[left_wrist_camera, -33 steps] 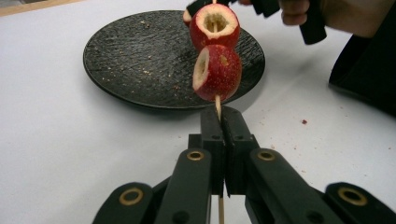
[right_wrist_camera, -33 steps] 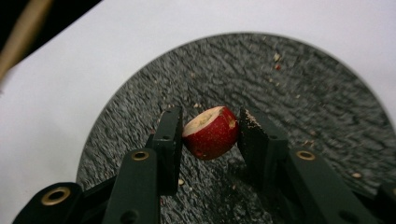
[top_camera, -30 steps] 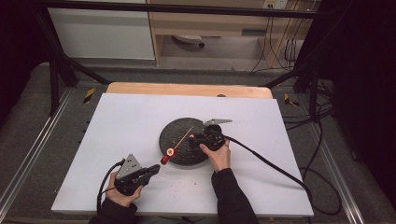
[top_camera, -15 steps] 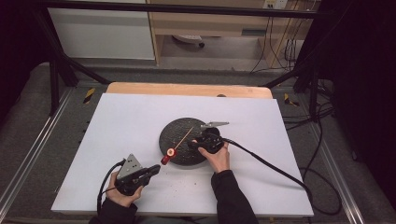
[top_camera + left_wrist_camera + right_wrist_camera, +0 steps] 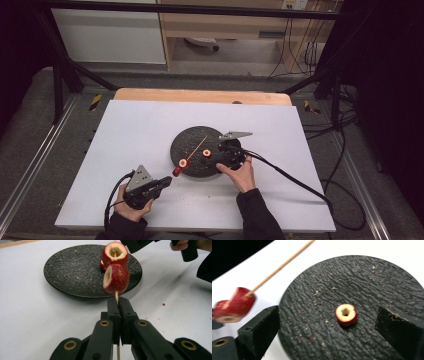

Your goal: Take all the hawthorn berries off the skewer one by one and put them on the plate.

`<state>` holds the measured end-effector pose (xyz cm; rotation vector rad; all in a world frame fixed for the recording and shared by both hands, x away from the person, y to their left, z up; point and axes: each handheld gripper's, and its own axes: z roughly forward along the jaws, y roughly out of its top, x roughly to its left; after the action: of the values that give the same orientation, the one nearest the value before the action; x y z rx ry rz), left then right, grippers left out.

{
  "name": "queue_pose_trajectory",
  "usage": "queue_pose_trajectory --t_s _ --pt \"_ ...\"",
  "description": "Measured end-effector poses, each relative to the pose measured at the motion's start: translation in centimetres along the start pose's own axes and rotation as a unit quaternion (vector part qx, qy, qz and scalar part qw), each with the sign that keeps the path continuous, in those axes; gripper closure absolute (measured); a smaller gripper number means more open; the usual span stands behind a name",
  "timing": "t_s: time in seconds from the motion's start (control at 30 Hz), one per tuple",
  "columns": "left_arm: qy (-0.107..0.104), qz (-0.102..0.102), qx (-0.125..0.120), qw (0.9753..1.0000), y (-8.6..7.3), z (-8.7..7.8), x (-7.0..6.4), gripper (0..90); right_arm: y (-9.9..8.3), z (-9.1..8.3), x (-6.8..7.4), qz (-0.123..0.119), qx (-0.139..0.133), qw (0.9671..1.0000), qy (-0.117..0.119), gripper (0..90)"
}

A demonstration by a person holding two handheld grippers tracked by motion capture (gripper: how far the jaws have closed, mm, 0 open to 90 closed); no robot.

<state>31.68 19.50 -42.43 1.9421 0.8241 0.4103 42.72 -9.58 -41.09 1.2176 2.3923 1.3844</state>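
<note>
Plate (image 5: 192, 145) sits mid-bench, a bit toward the near edge. Loose fruit piece (image 5: 206, 153) on plate's near-right part. Skewer (image 5: 196, 148) runs across the plate, 2 fruit pieces (image 5: 180, 167) on it over plate's near-left rim. Left gripper (image 5: 159, 184) by near edge; right gripper (image 5: 225, 151) at plate's right rim.

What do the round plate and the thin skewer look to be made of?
The plate looks like dark stone or slate-style ceramic: matte black with a rough, rippled surface, so which one stays open. The skewer looks like bamboo or wood: pale tan, thin and straight, with a dull finish.
</note>
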Motion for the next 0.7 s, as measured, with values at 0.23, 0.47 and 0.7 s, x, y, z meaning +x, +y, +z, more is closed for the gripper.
queue_pose_trajectory --t_s 0.23,0.47,0.7 --pt "-0.001 -0.001 0.0 1.0 0.0 0.0 0.1 88.4 -0.3 -1.1 1.1 -0.009 -0.011 0.9998 0.011 3.5" --pt "-0.002 -0.001 0.001 1.0 0.0 0.2 0.0 88.3 -0.6 -1.6 2.1 -0.005 -0.023 0.9993 0.028 3.8" --pt "-0.002 -0.002 0.002 1.0 0.0 0.2 0.0 88.4 -0.6 -1.7 2.4 0.009 -0.04 0.9982 0.043 4.1"
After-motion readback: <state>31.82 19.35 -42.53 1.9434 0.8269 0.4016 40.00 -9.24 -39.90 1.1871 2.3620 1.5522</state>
